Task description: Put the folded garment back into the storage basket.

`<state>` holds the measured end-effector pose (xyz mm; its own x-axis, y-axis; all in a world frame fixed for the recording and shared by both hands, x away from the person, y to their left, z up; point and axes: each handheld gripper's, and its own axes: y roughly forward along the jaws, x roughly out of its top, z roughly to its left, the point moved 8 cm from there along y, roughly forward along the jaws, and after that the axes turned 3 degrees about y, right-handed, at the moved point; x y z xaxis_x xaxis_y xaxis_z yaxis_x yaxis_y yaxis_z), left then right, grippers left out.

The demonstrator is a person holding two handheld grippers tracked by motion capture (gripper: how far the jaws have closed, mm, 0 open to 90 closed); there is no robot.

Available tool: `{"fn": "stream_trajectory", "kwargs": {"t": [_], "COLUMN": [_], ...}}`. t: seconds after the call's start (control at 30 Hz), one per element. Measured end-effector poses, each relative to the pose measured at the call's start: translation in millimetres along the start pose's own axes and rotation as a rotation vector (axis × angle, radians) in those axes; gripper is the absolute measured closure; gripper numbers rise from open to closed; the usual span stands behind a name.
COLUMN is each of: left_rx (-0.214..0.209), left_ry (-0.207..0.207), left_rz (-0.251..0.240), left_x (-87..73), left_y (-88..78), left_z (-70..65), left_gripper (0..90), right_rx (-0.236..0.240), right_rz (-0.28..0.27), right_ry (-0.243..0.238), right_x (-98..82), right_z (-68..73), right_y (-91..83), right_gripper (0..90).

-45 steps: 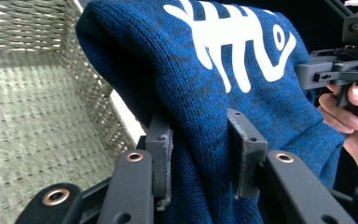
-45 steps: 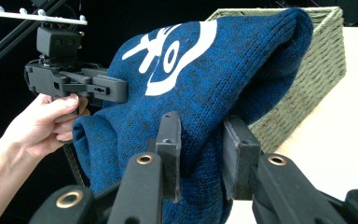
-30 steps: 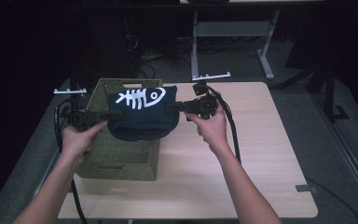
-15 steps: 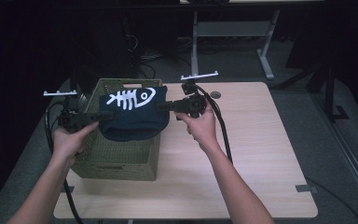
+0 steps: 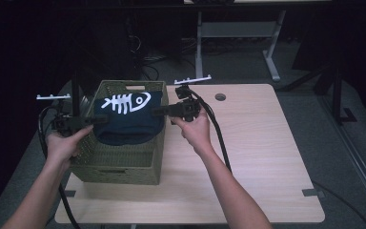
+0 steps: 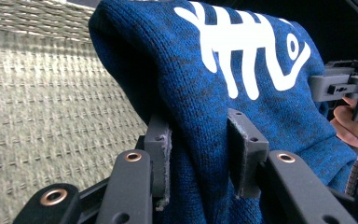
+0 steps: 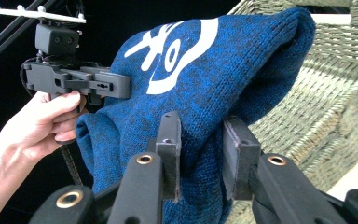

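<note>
A dark blue knit garment (image 5: pixel 129 120) with a white fish-skeleton print hangs stretched over the open green woven basket (image 5: pixel 119 162). The left gripper (image 5: pixel 89 121) and right gripper (image 5: pixel 158 112) each pinch one edge between their fingers. The basket sits on the table (image 5: pixel 267 157)

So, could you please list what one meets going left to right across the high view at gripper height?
Left gripper → blue knit garment held over the woven basket → right gripper → bare table.
</note>
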<state>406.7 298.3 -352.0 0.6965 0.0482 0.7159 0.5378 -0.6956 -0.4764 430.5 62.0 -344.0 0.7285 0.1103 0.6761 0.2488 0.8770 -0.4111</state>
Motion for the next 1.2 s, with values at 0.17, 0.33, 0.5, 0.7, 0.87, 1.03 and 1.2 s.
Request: {"fn": "stream_trajectory", "kwargs": {"t": [0.17,0.33,0.5,0.7,0.87,1.03,1.2], "left_rx": [0.018,0.039,0.05,0.066,0.08,0.096,0.112], "left_ry": [-0.007,-0.015,-0.02,-0.031,-0.038,-0.045,-0.048], "left_rz": [-0.001,0.002,0.005,0.007,0.008,0.01,0.02], "left_x": [-1.6,-3.3,-4.1,-7.2,-11.2,-13.5,-16.5], "left_y": [-3.7,-6.8,-9.2,-9.9,-12.0,-14.8,-15.1], "left_z": [8.1,15.5,21.9,29.8,36.3,42.5,47.9], "left_gripper": [64.3,64.3,64.3,64.3,64.1,64.1,63.8], "right_rx": [0.005,0.002,0.009,0.006,0.002,0.0,-0.009], "right_rz": [0.002,0.013,0.016,0.023,0.031,0.039,0.05], "right_ry": [0.001,0.002,0.006,0.013,0.011,0.01,0.002], "right_x": [-0.5,-2.3,-3.0,-4.7,-6.3,-7.9,-11.2], "right_z": [-0.2,-1.1,-1.2,-1.9,-1.9,0.0,-1.1], "right_y": [9.9,20.5,28.5,36.8,44.9,52.8,59.8], "right_gripper": [70.9,70.9,70.9,70.9,70.7,70.6,70.6]}}
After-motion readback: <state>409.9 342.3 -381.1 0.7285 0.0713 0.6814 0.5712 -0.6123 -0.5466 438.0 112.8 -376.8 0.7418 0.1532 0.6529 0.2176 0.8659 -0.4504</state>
